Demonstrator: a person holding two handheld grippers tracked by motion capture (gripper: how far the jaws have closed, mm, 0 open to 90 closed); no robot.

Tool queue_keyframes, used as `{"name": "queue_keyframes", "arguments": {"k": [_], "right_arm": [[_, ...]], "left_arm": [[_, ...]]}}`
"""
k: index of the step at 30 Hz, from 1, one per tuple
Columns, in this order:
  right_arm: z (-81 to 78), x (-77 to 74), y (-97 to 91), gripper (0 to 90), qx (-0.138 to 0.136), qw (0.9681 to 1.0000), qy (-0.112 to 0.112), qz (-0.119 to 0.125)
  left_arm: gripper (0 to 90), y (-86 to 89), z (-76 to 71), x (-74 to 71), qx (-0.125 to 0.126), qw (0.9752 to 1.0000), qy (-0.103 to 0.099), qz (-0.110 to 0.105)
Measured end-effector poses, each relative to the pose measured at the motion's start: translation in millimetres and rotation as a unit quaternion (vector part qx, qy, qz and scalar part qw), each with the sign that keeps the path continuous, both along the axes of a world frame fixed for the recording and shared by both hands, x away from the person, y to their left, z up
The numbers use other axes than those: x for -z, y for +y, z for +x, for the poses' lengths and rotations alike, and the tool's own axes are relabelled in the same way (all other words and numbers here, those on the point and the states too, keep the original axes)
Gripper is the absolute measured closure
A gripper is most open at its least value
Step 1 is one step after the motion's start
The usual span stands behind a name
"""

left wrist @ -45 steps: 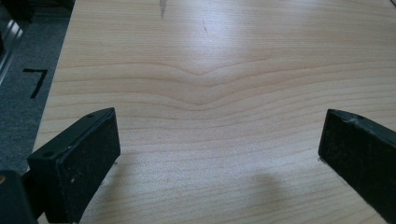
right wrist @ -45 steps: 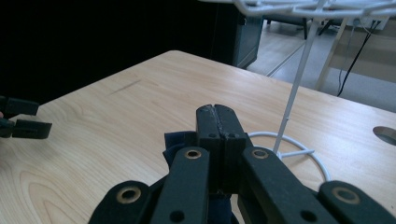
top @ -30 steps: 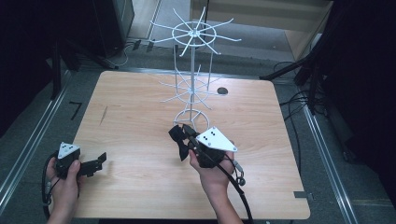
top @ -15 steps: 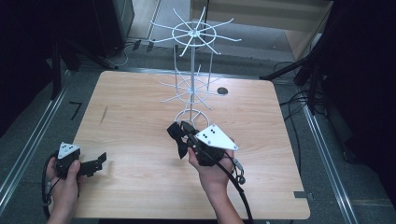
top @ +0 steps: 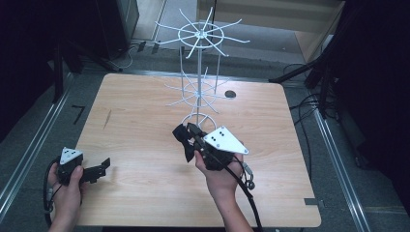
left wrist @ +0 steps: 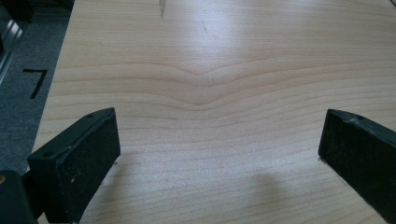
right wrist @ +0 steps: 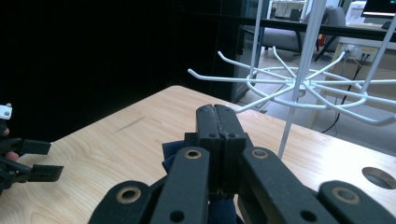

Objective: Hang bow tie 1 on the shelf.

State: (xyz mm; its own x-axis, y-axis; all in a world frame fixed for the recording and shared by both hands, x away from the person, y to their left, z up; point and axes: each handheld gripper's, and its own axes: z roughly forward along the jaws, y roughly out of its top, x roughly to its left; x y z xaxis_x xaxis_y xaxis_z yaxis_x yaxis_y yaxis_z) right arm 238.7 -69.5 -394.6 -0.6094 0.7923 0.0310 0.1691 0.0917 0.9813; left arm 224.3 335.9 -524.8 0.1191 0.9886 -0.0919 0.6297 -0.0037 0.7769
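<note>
Pale wood table (top: 145, 145) fills the middle of the high view, with dark floor and cables round it. You hold your right gripper (top: 189, 141) at centre frame, its jaws pressed together on a dark blue piece of cloth (top: 181, 135); in the right gripper view the cloth (right wrist: 170, 156) bunches below the closed jaws. Your left gripper (top: 99, 168) sits at lower left, jaws wide apart over bare wood with nothing between them.

You seem to be at the carrying step: the cloth is lifted and sits just in front of the white wire rack (top: 199, 72), near its foot ring. Next, you would likely raise the cloth to a prong of the lower tier and drape it over before letting go.

Count: one rack with two tiers of prongs, one cloth, two grippers, one round hole (top: 230, 94) in the tabletop.
</note>
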Motion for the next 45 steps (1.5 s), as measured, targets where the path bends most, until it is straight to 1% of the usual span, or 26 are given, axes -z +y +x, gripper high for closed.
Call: {"name": "queue_keyframes", "arguments": {"k": [18,27,45], "right_arm": [[-0.7,-10.5,0.6,90.0,-0.003,0.9999,-0.010,0.005],[0.7,-14.5,2.0,90.0,-0.005,0.9999,-0.013,0.003],[14.0,-19.4,6.4,90.0,-0.002,0.9999,-0.011,-0.004]], "left_arm": [[0.0,0.1,0.0,-0.1,0.001,1.0000,0.001,-0.001],[0.0,0.1,0.0,-0.2,0.001,1.0000,0.002,-0.001],[0.0,0.3,0.2,0.3,0.001,1.0000,-0.001,-0.003]]}}
